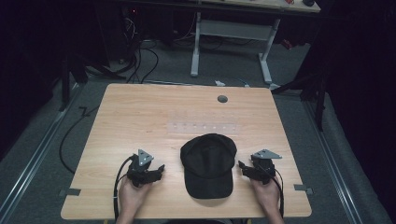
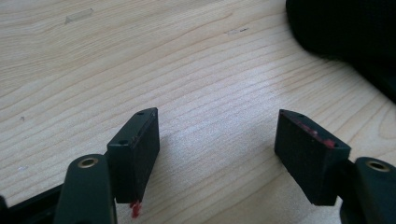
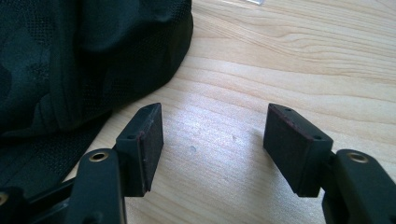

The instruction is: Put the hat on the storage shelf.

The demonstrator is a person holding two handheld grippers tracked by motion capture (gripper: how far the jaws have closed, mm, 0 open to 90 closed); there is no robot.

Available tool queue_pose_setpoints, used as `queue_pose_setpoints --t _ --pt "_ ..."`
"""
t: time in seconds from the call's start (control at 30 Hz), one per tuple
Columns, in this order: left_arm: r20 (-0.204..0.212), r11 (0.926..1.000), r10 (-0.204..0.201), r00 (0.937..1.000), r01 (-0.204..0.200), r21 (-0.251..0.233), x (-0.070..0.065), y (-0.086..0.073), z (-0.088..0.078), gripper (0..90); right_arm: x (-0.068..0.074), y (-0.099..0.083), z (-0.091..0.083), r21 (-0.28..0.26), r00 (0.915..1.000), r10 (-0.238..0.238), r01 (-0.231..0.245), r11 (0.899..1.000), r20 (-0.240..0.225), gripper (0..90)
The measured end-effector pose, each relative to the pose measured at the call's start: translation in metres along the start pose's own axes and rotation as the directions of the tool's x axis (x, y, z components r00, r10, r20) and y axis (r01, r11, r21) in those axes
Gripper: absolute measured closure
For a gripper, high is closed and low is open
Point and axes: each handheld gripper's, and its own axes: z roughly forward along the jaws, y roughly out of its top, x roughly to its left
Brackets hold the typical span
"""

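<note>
Two hands are seen at the near edge of the tabletop (image 1: 140, 112), each wrapped around a gripper. Left gripper (image 1: 159, 171) is held low on the wood, its nose turned toward the black cap (image 1: 208, 163); its fingers (image 2: 135, 149) are spread wide, released, and nothing but bare wood grain is framed between them. Red marks are noticed on the inner faces of those pads in the left gripper view, and the dark edge of the cap is caught at the upper right corner of that view, apart from the pads.

Over on the other side, the right gripper (image 1: 243, 168) is pointed inward at the cap as well. Its fingers (image 3: 142, 144) are likewise parted and released, with only tabletop between them. In the right gripper view the cap's rounded crown is seen just beside the left-hand pad; whether that pad is touching the cloth cannot be told.

Between the two grippers the cap is laid flat, crown toward the far side, brim toward the person, near the front edge of the tabletop. Further back, a strip of clear tape (image 1: 203, 127) is made out on the wood, and a grey round cap (image 1: 222, 99) is set in the far part of the tabletop.
</note>
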Motion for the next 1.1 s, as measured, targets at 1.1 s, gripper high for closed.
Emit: queue_pose_setpoints --t 1.1 --pt "0.005 0.9998 -0.018 0.9998 0.018 0.000 0.0008 0.0010 -0.0005 30.4 0.0018 -0.0002 -0.0003 0.000 0.9999 0.010 -0.010 1.000 0.014 38.1"
